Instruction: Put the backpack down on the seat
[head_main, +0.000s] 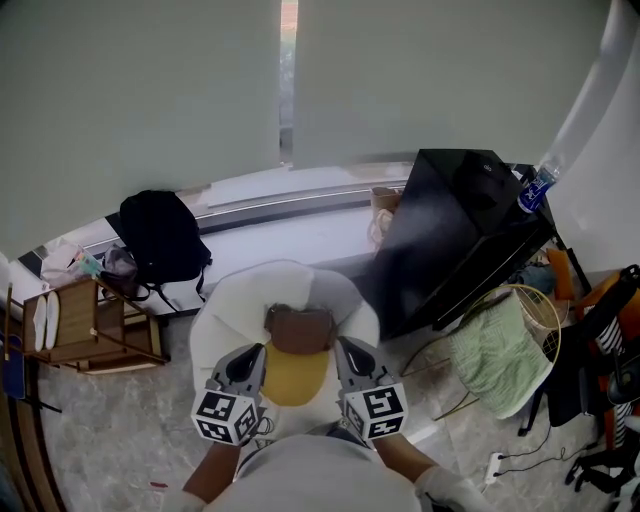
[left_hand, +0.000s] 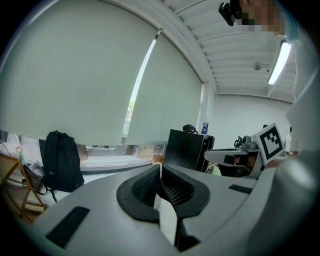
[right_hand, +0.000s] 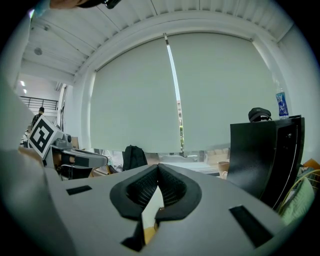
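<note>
**A:** Where is the backpack, and do we have hold of it?

**B:** In the head view, a small yellow and brown backpack lies low in the frame. It is over a round white seat and directly between our two grippers. We judge this to be the task's bag. We cannot tell whether it rests fully on the seat or hangs just above it. The left gripper and the right gripper flank it, one at each side. In each gripper's own view the jaws are pressed together at the tips. No strap or cloth shows between them, so both are clenched on nothing we can see.

**A:** How would it handle?

**B:** We expect it to be soft and light, because the fabric slumps and no stiff frame shows. The brown top part looks like the place to pinch. A strap at each side, one per gripper, would also keep it from swinging or tipping. The seat looks padded, so a gentle set-down should keep it in place.

**A:** And the counts?

**B:** There are two backpacks: the yellow and brown one, and one black backpack upright on the window ledge, well apart. There is one white seat, and there are two grippers. One bottle stands on one black cabinet.
</note>
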